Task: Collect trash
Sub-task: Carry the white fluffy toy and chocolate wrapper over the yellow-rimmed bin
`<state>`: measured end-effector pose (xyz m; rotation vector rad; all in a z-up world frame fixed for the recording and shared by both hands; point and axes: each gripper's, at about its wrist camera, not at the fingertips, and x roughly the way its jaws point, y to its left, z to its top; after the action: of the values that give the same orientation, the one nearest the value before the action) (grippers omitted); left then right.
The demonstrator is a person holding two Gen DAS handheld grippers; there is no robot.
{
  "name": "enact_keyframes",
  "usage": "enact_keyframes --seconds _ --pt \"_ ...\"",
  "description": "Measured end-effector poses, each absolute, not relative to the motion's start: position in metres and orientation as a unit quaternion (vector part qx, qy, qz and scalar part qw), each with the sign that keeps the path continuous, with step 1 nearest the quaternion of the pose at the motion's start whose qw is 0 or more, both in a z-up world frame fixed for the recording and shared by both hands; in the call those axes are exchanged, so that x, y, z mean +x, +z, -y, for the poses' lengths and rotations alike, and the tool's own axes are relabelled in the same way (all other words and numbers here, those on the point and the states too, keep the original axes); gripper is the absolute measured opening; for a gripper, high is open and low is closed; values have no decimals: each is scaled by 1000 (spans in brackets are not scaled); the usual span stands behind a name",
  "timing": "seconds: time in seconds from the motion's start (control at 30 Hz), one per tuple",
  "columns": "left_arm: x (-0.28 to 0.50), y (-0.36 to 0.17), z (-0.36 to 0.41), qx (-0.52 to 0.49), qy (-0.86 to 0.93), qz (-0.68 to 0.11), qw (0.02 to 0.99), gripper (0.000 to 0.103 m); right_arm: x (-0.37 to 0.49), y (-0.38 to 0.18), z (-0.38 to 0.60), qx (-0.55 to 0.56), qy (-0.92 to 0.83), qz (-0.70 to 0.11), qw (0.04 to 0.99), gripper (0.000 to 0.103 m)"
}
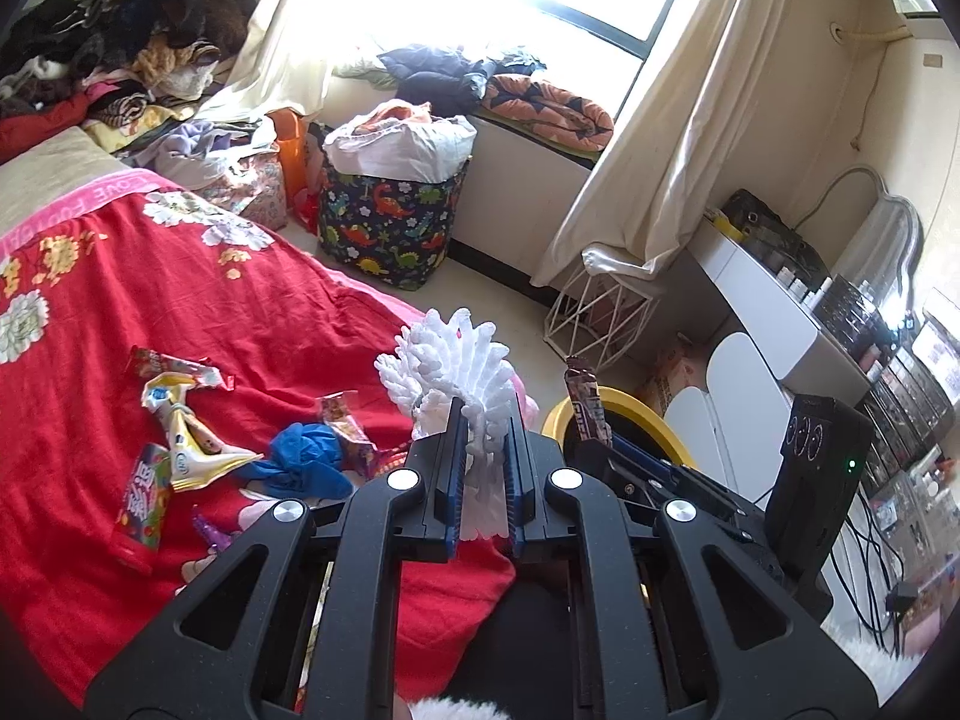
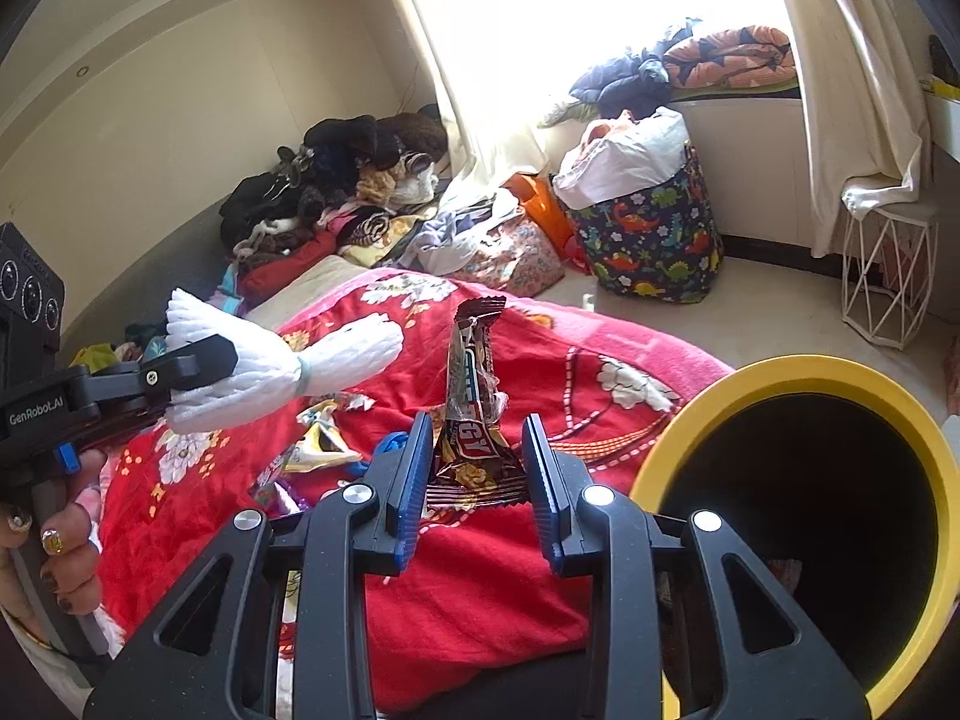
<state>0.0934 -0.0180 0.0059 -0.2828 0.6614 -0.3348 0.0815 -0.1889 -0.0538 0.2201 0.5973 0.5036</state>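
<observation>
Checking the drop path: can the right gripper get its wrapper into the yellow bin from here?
Probably yes. The right gripper, shut on the brown wrapper, sits just beside the yellow bin, whose dark mouth faces it with nothing across it. The left gripper is well clear.

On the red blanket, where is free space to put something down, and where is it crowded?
Free: the red blanket just ahead of the right gripper, beside the yellow bin, and the flowered stretch toward the pillow. Crowded: the patch around the wrappers and blue glove.
</observation>
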Motion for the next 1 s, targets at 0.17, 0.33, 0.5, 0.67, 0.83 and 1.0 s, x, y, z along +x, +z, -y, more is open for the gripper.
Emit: enact_keyframes --seconds 0.17,0.33,0.5,0.67,0.83,1.0 --pt "95 8 34 -130 -176 -322 921 7 81 -53 207 116 230 -287 923 29" --pt "96 10 48 -120 -187 -323 920 7 80 -53 221 121 214 -283 927 29" --pt "98 10 60 -115 -197 -324 918 7 79 -53 235 125 198 -281 931 29" --pt "100 10 71 -111 -208 -325 916 7 77 -52 250 131 181 -277 935 29" --pt "101 10 81 -107 -218 -326 914 7 75 -52 264 135 168 -274 937 29" --pt "101 9 90 -104 -227 -328 911 7 73 -53 276 138 153 -271 940 29"
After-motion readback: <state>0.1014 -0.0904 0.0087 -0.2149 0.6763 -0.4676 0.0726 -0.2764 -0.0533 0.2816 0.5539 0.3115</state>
